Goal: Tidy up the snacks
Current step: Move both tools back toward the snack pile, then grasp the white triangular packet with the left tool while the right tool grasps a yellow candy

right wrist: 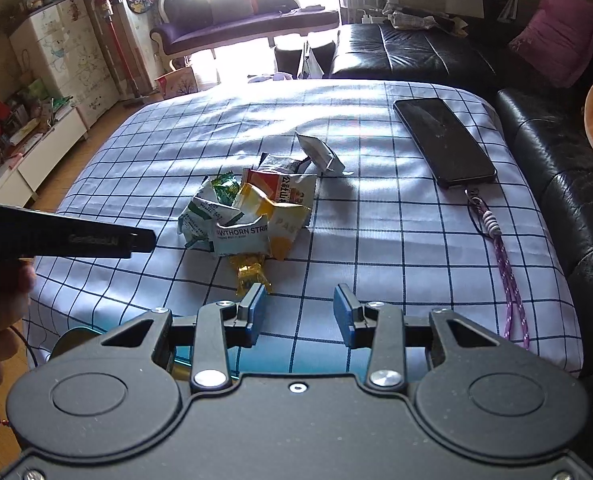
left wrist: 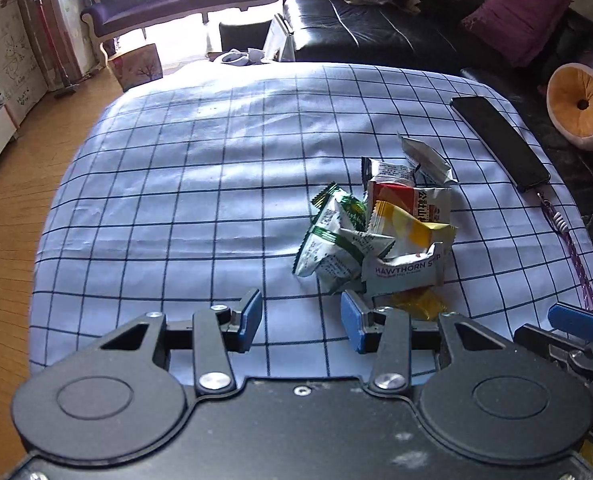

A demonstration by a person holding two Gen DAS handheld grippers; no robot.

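Observation:
A pile of snack packets lies on the checked tablecloth, right of centre; it also shows in the right wrist view. It includes green-and-white packets, a grey "Hawthorn Strip" packet, a yellow packet, a red-and-white one and a gold-wrapped candy at the near edge. A silver packet lies just behind the pile. My left gripper is open and empty, just in front of the pile. My right gripper is open and empty, near the candy.
A black phone with a purple braided strap lies at the table's right side. A black leather sofa runs along the right and back. The left gripper's body reaches in from the left in the right wrist view.

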